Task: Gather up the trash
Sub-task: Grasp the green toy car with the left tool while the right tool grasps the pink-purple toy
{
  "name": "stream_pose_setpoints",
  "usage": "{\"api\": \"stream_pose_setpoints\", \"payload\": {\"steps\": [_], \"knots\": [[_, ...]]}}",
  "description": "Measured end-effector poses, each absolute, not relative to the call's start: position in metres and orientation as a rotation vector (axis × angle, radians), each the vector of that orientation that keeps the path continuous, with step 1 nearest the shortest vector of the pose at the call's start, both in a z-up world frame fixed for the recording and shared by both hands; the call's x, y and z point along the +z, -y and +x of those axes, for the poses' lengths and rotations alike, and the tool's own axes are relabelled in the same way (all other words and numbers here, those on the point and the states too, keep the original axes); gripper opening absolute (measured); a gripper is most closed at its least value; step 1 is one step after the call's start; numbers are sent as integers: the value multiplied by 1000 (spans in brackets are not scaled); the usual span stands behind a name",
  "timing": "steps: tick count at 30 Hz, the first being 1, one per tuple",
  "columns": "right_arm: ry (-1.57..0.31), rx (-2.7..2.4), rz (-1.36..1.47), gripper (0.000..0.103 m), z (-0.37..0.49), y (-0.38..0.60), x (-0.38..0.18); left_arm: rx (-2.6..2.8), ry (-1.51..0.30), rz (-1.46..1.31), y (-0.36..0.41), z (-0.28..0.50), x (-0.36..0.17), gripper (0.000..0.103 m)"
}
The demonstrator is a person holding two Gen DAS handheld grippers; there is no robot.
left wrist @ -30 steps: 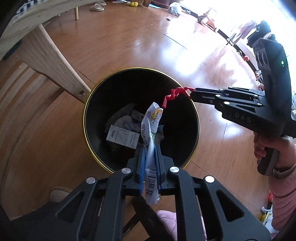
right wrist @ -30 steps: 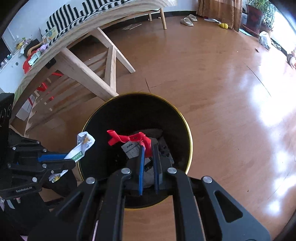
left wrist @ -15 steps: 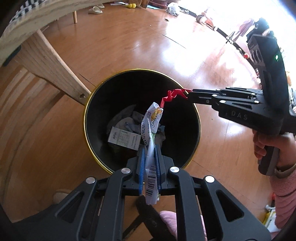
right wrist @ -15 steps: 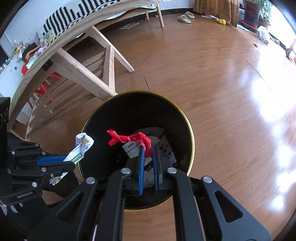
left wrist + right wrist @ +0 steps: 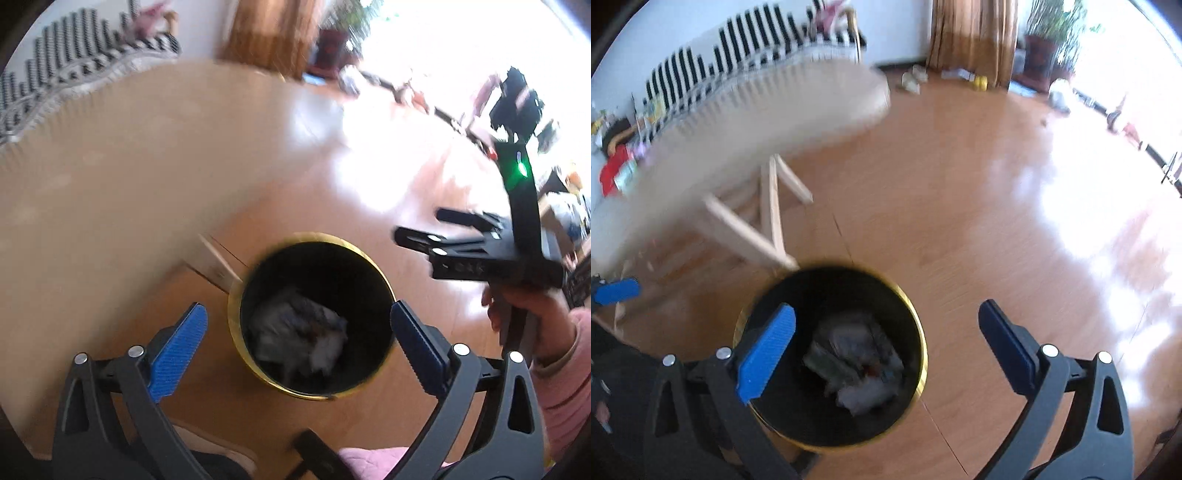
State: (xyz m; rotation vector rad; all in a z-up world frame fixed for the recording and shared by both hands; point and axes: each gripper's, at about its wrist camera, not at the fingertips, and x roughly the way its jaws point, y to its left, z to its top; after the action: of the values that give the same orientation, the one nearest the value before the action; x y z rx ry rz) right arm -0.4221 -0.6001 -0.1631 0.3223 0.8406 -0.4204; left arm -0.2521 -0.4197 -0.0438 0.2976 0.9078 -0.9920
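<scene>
both claws hang over the bin with nothing between their pads. the left claw [image 5: 299,332] stands spread wide, its jaws having just been opening, and the right claw [image 5: 886,332] is spread the same way, just opened too. the trash [image 5: 855,363] lies in a crumpled heap at the bottom of the black bin [image 5: 921,354], which stands on the wood floor [image 5: 960,192] just beside a leg of the desk [image 5: 753,125].

the scraps look light, soft and crinkly, so i judge any more of them would want a pinch on a loose edge or fold, nothing firm.

a second ago the left claw pinched a white wrapper and the right a red scrap above the bin; both pieces are gone from the pads now, and the bin sits lower and smaller in both views. everything is blurred.
</scene>
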Motion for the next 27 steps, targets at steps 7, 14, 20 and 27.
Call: {"api": "stream_pose_setpoints", "payload": {"steps": [7,14,20,27], "knots": [[-646,-301,258,96,-348,545,-85,-587,-878,163,280,-112,11,96],[-700,-107,271,96,-238,488,-74,-320,-929,88,180,33,26,96],[-749,-66,174,96,-183,451,-67,-323,-980,136,178,112,9,96],[-790,-106,161,96,-145,445,-77,-385,-1030,152,194,153,-22,82]]}}
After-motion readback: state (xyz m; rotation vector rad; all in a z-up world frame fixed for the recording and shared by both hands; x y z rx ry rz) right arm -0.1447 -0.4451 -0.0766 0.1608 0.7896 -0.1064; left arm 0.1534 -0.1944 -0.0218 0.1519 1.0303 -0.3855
